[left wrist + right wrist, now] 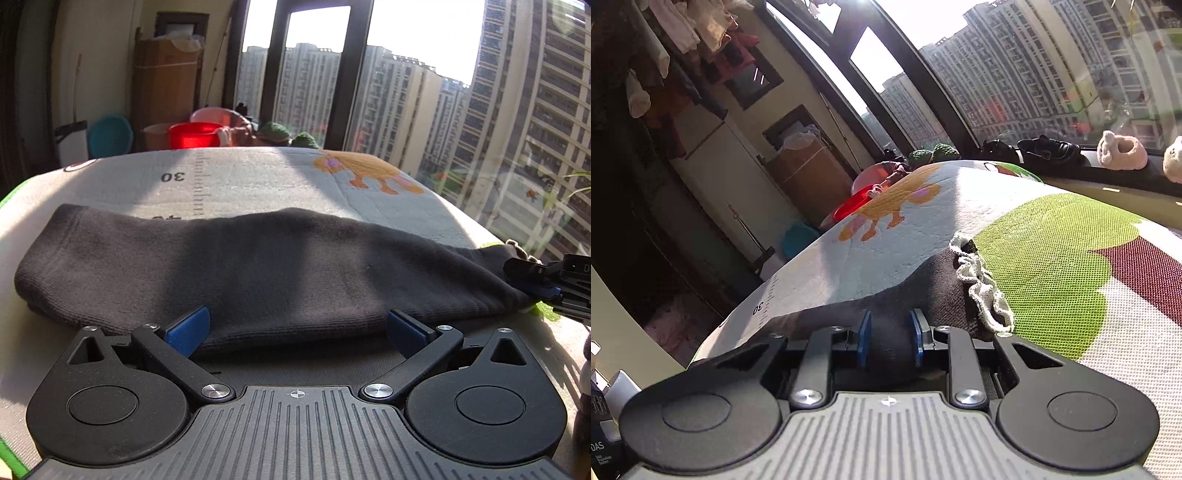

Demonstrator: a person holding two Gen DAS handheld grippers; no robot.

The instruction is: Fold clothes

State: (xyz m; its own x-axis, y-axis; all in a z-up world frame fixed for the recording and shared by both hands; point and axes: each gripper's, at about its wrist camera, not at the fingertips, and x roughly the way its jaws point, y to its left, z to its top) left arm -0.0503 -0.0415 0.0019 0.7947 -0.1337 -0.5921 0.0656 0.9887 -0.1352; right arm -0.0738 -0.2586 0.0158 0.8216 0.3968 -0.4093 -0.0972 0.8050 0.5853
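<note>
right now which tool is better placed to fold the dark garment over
Right. The right tool is shut on the dark garment at its end, while the left tool stands open at the near edge, gripping nothing.

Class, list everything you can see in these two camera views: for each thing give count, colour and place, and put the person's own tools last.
Garment: one, dark grey, folded lengthwise across the mat.
Drawstring: one, white, bunched at the garment's end.
Mat: one, pale with ruler marks, orange animal print and green patch, under the garment.
Basin: one, red, beyond the mat.
Cardboard box: one, brown, against the wall.
Shoes: black, on the windowsill; count unclear.
Plush slippers: two, pink, on the windowsill.
Left gripper: blue fingers open, at the garment's near edge.
Right gripper: blue fingers clamped on the garment's end.
</note>
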